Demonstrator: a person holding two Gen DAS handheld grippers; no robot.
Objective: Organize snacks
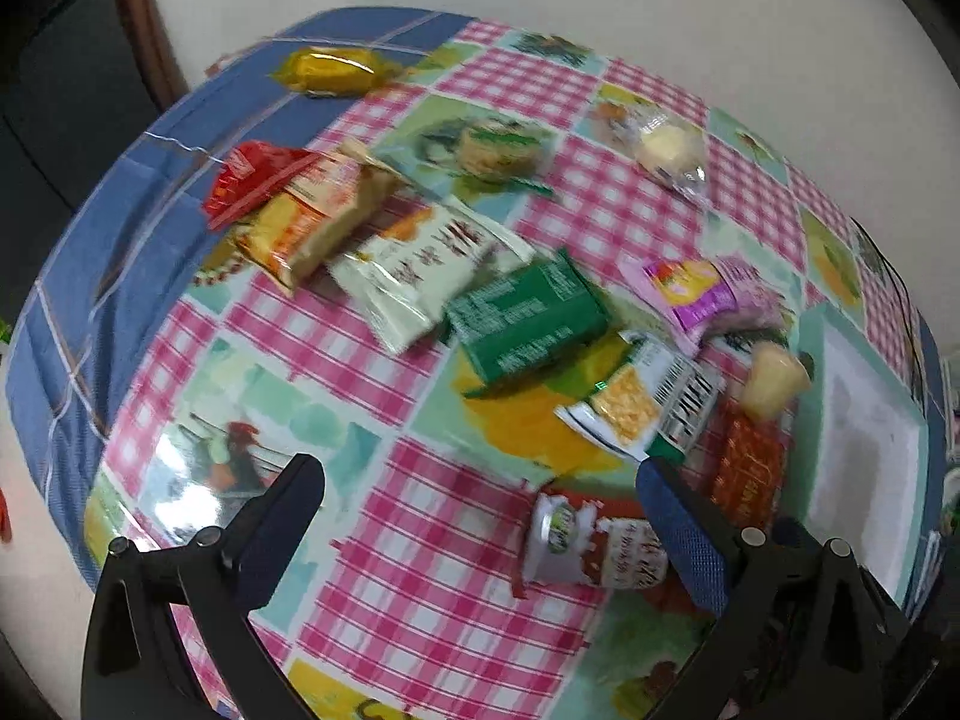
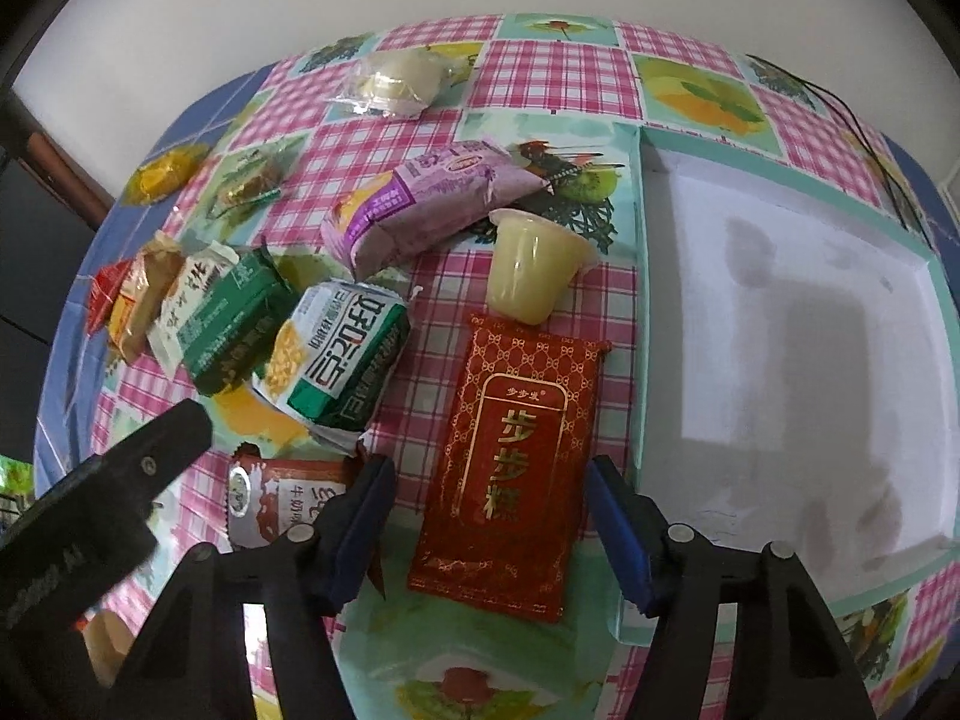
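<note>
Blue-padded right gripper [image 2: 489, 531]: jaws part open astride the lower half of the red packet, pads on either flank and, as far as I can see, not yet pressing; nothing is held.
Red packet [image 2: 510, 462]: flat foil sachet with a gold bow pattern, lying on the checked tablecloth [image 2: 558, 72] just beside the box wall at 3 o'clock.
Step in hand: judged to be a pinch on this packet for a short carry into the box.
Doing it well: centre the pads on the long edges, sink low enough to catch the thin foil, close squarely, lift clear of the rim, then go toward 3 o'clock; a high grip would likely skid off the slick wrap.
White box [image 2: 660, 168]: mint-edged, open, nothing in it yet.
Jelly cup [image 2: 531, 267]: pale yellow, upside down, at 12 o'clock, touching the packet's top edge; keep off it on the lift.
Left gripper [image 1: 480, 519]: jaws wide, holding nothing, hovering over the cloth; one of its fingers [image 2: 108, 480] shows at 9 o'clock in the right view.
Writing, red packet: gold characters "步步糕", smaller ones above too fine to read.
Writing, green-and-white pack [image 2: 336, 354]: large characters, not surely legible.
Writing, milk-candy wrapper [image 2: 273, 498]: "牛奶" begins a line.
Purple pack [image 2: 420, 204]: print too small.
</note>
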